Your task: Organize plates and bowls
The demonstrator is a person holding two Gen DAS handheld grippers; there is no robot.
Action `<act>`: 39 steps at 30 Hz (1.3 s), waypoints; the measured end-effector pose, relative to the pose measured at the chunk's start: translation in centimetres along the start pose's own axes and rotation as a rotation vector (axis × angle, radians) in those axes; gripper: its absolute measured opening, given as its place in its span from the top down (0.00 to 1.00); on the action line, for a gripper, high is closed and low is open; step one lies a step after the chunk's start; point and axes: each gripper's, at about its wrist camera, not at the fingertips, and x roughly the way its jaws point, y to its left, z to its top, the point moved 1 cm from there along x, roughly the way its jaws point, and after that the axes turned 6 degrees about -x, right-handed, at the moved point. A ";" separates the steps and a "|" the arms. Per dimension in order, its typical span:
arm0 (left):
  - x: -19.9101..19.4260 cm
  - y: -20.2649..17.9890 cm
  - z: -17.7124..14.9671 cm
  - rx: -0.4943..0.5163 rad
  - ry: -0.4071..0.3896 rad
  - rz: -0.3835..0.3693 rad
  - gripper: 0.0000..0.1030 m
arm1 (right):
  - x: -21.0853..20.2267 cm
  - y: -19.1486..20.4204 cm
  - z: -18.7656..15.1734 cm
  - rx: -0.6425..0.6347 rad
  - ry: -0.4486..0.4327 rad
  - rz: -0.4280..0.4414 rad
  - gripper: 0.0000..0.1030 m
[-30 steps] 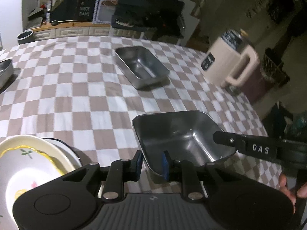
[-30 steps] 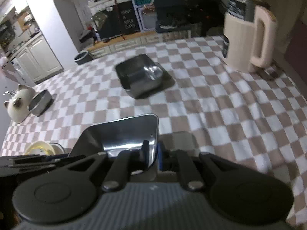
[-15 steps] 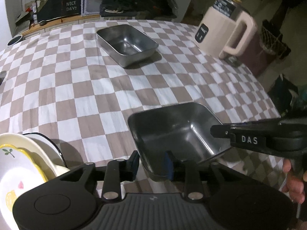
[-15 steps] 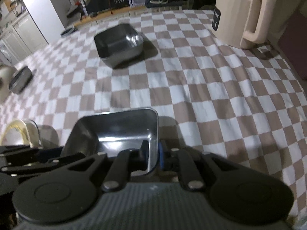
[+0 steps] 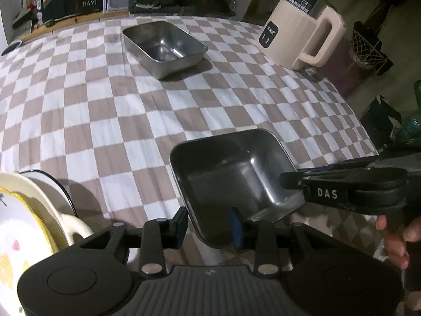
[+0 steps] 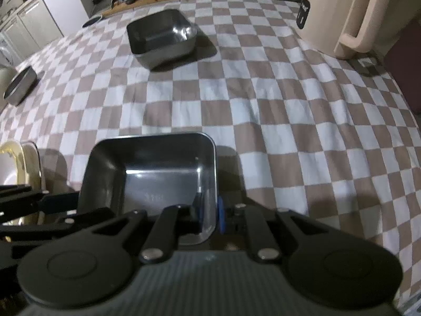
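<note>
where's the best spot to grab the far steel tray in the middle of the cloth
Probably the thin raised rim of the far steel tray, on the long wall facing the camera. Come down from above with one finger inside and one outside. It sits upright, open side up, and nothing crowds it on the checkered cloth.

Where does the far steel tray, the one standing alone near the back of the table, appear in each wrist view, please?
Left wrist: far steel tray, upper centre.
Right wrist: it sits upper left of centre.
Shared landmark: cream kettle, upper right in both.
</note>
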 end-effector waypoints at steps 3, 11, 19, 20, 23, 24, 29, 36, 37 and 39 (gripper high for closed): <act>-0.1 -0.1 -0.2 0.015 0.003 -0.008 0.65 | 0.2 -0.3 -0.2 -0.002 0.010 0.014 0.85; -0.5 0.6 0.0 0.005 0.003 -0.020 0.64 | 0.1 -0.1 -0.7 -0.046 0.008 0.046 0.76; -0.5 0.7 0.0 0.002 0.013 -0.020 0.57 | -0.6 -0.3 -0.7 -0.041 -0.019 0.036 0.53; -0.5 0.7 -0.1 0.002 0.014 -0.016 0.53 | -0.7 -0.4 -0.7 -0.041 -0.022 0.037 0.50; -0.6 0.7 -0.1 0.008 0.012 -0.018 0.48 | -0.9 -0.5 -0.9 -0.043 -0.030 0.035 0.42; -0.7 0.7 -0.2 0.013 0.009 -0.018 0.42 | -1.0 -0.6 -1.0 -0.041 -0.033 0.031 0.41; -1.1 0.8 0.0 0.029 -0.013 -0.002 0.25 | -1.3 -1.2 -1.2 -0.018 -0.051 -0.001 0.31; -2.2 1.1 0.8 0.034 -0.076 -0.015 0.00 | -2.7 -1.4 -1.2 -0.003 -0.139 -0.031 0.11; -2.5 1.2 1.0 0.038 -0.093 -0.015 0.00 | -3.0 -1.4 -1.2 0.002 -0.160 -0.038 0.08; -3.0 1.3 1.4 0.051 -0.132 -0.012 0.00 | -3.6 -1.5 -1.1 0.020 -0.206 -0.051 0.01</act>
